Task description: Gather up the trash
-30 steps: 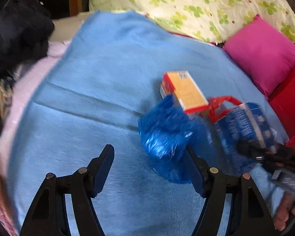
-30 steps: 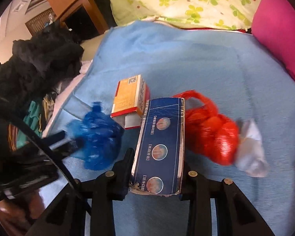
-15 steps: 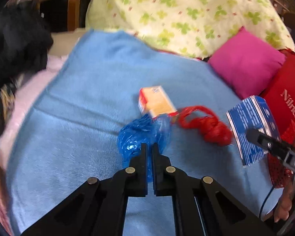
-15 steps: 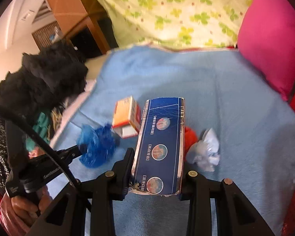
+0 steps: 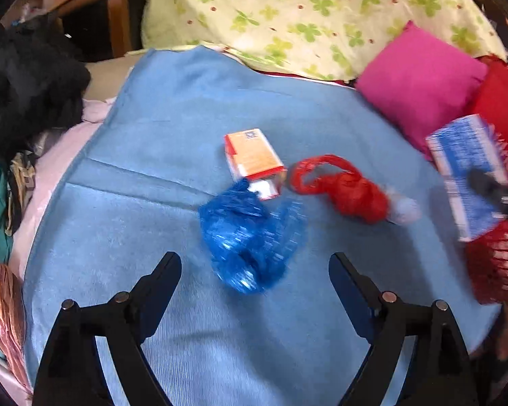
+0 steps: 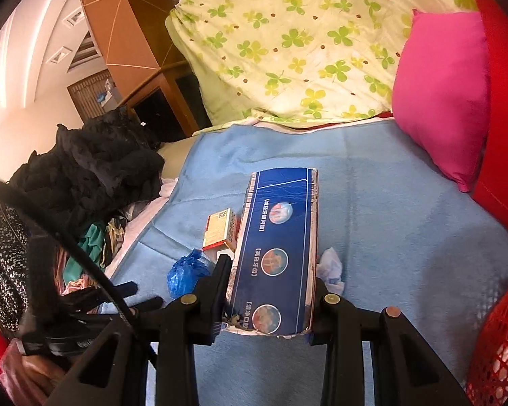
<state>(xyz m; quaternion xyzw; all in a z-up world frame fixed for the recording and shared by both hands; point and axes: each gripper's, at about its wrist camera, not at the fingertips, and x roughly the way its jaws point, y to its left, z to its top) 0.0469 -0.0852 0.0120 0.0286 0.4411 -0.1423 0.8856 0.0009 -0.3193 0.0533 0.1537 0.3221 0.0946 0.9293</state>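
My left gripper [image 5: 254,270] is open and empty, just short of a crumpled blue plastic bag [image 5: 250,233] lying on the blue blanket [image 5: 186,118]. An orange-and-white carton [image 5: 254,159], a knotted red plastic bag [image 5: 342,186] and a white crumpled tissue [image 5: 404,208] lie beyond it. My right gripper [image 6: 271,280] is shut on a long dark blue box [image 6: 277,257], held above the blanket; the box also shows in the left wrist view [image 5: 467,176]. The blue bag [image 6: 186,272], carton [image 6: 220,228] and tissue [image 6: 330,265] show partly behind the box.
A red mesh basket [image 6: 501,338] stands at the right edge, also in the left wrist view [image 5: 494,260]. A pink pillow [image 5: 420,81], a clover-print quilt [image 5: 304,17] and a red bag [image 6: 504,118] lie at the back. Black clothes [image 6: 94,169] pile on the left.
My left gripper closed on the blue bag half a second ago and has opened again, leaving the bag on the blanket. My right gripper has lifted the blue box higher and to the right.
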